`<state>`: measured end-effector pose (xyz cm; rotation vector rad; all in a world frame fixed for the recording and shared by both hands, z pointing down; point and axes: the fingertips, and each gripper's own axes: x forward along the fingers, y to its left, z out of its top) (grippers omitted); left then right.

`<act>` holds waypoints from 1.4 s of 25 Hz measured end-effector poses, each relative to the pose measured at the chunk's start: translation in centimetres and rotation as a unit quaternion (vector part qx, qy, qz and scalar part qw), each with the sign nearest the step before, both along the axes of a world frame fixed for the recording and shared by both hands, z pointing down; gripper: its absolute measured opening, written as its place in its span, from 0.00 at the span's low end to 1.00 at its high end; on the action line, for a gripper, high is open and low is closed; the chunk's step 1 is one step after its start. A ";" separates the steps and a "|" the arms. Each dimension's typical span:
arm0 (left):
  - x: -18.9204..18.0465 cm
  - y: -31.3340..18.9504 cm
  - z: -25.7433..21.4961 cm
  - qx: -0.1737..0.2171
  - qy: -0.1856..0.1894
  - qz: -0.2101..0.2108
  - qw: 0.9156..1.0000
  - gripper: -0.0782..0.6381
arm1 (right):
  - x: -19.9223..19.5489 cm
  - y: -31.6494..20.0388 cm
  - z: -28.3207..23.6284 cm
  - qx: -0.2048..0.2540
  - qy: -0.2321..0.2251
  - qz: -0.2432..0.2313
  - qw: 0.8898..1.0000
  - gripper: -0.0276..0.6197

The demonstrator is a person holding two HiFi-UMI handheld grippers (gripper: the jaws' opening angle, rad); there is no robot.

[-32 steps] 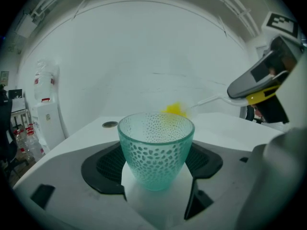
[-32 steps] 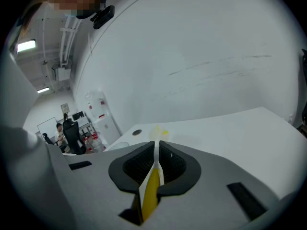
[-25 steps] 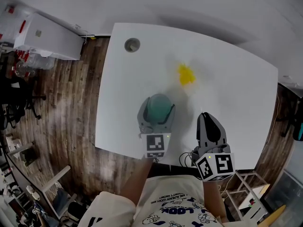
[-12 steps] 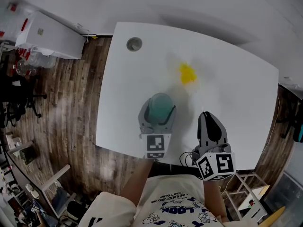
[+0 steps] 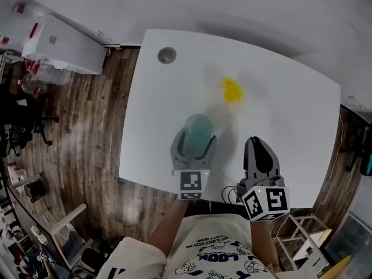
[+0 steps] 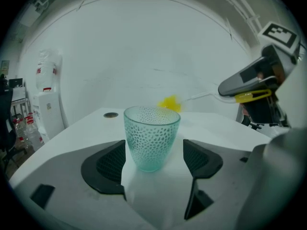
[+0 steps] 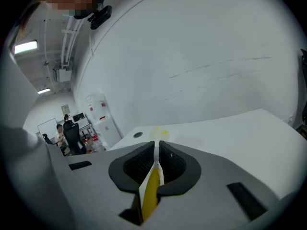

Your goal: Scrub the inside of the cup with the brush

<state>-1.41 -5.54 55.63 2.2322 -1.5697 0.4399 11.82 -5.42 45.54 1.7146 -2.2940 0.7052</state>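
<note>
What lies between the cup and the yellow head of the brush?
Nothing: in the head view, only bare table shows between the cup and the yellow head of the brush.

Cup [image 5: 197, 127]: in the head view its base is hidden behind the left gripper [image 5: 196, 138], at its 6 o'clock.
Cup wall: in the left gripper view, touching the left pad or just beside it, cannot tell.
Brush [image 7: 150, 190]: in the right gripper view the handle is largely covered by the closed pads, and the head at 12 o'clock is a tiny yellow blur.
Brush handle: too thin to trace in the head view.
Right gripper [image 6: 225, 87]: cut off at 3 o'clock in the left gripper view.
Person [image 5: 218, 251]: cut off at 6 o'clock in the head view.
</note>
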 end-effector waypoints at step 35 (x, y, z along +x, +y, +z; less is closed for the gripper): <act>3.7 6.3 -8.5 0.018 0.084 0.074 0.993 0.60 | 2.2 2.8 -4.4 0.056 -0.005 0.033 0.998 0.11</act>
